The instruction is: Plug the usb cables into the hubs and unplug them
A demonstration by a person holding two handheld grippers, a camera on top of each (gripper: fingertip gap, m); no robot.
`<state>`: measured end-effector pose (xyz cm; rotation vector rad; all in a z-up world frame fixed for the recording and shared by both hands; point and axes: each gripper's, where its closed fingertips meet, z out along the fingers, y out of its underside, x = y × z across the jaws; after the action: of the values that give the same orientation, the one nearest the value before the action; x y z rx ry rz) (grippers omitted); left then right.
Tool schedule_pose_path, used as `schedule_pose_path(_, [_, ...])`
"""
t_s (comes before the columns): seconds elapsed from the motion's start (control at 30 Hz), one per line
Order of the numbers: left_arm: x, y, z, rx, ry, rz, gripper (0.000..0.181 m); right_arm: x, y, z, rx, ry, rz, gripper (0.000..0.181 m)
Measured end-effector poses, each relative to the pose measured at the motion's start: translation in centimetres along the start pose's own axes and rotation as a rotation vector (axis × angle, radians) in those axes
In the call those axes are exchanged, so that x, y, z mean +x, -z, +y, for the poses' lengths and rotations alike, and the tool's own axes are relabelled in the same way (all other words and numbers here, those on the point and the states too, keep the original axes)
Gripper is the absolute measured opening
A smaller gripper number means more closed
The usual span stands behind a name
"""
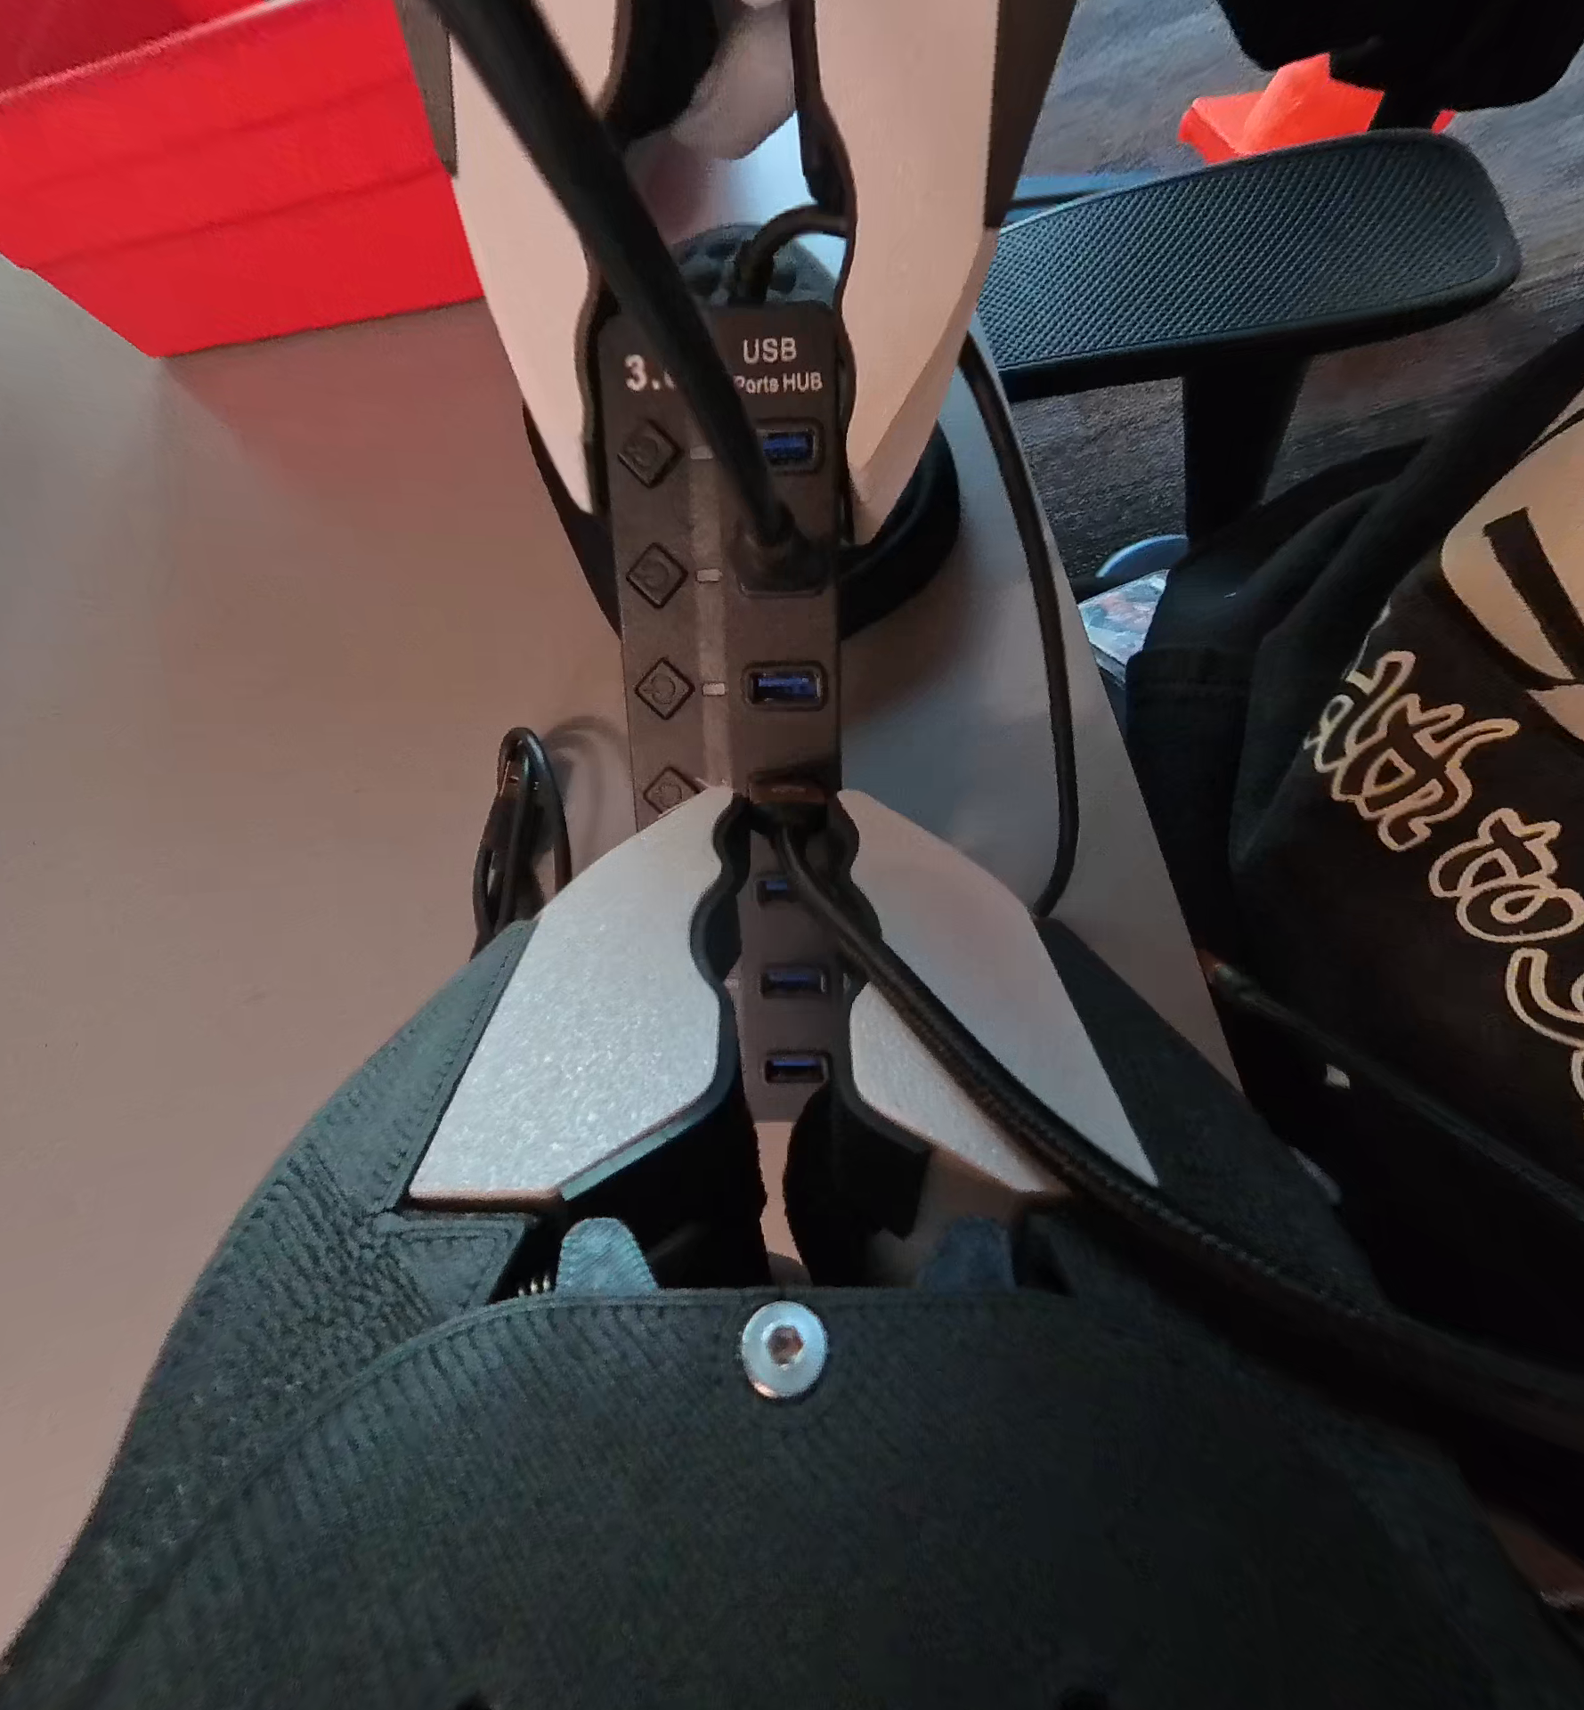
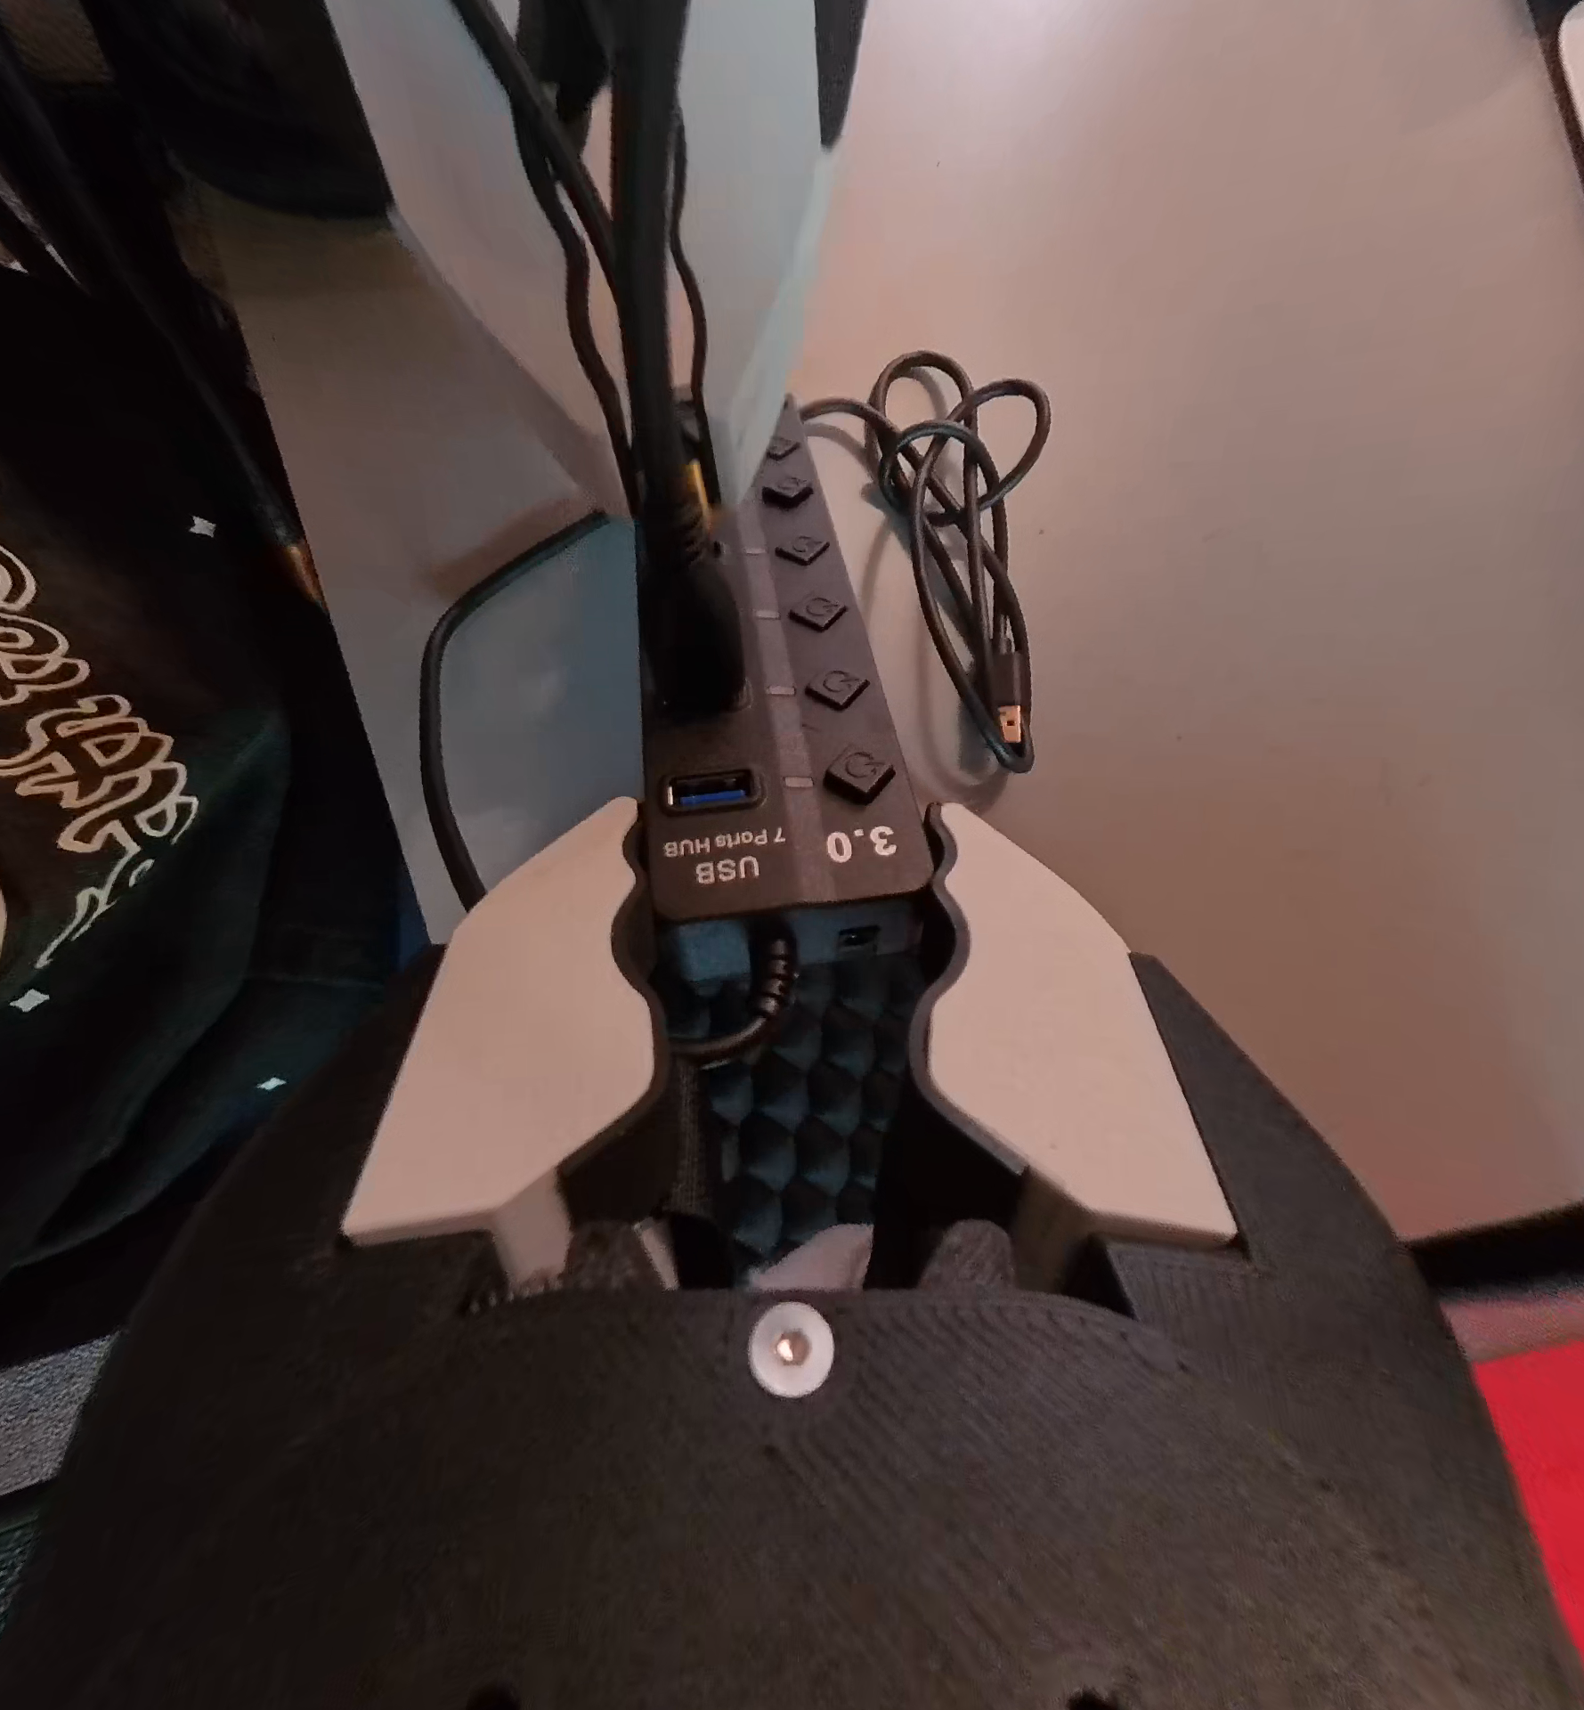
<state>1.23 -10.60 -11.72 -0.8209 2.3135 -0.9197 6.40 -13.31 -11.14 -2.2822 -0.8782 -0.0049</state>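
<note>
A long black USB hub with blue ports and a row of square buttons lies on the pale table. My left gripper is shut on a USB plug seated at the hub's fourth port; its braided black cable runs back over my right finger. A second black plug sits in the second port. My right gripper is shut on the labelled end of the hub. It shows at the top of the left wrist view. The left gripper shows at the top of the right wrist view.
A loose coiled black cable lies on the table beside the hub's button side. A red box stands at the far left. A black chair armrest and a black printed garment are off the table's right edge. Across from one pair of fingers to the other is roughly 7 centimeters.
</note>
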Motion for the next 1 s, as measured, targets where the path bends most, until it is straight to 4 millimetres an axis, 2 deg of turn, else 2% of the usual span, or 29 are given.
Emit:
schedule_pose_path(0.33, [0.1,-0.2,0.0,0.052,0.053,0.026,0.015,-0.2,-0.1,0.2,0.015,0.004,0.008,0.056])
schedule_pose_path(0.43, [0.0,0.2,-0.1,0.113,0.099,0.027,0.016,-0.2,0.2,-0.4,0.054,0.020,0.033,0.056])
schedule_pose_path(0.5, [-0.6,1.0,-0.1,0.175,0.154,-0.033,0.028,0.0,0.5,-1.0,0.075,0.082,0.094,0.056])
schedule_pose_path(0.6, [-1.6,3.3,1.0,0.232,0.197,-0.193,0.031,0.9,1.3,-1.4,0.039,0.214,0.242,0.055])
schedule_pose_path(0.73, [-3.2,8.6,2.0,0.413,0.315,-0.469,0.032,2.0,2.9,-2.8,0.007,0.418,0.446,0.056])
schedule_pose_path(0.87, [-4.2,13.5,3.9,0.628,0.460,-0.701,0.024,3.6,5.6,-5.2,0.004,0.572,0.646,0.055])
schedule_pose_path(0.93, [-5.0,15.0,5.0,0.702,0.532,-0.757,0.022,4.5,7.1,-6.6,0.015,0.607,0.704,0.055])
schedule_pose_path(1.0, [-5.4,15.2,5.9,0.714,0.612,-0.748,0.022,5.8,8.8,-8.3,0.026,0.635,0.764,0.055])
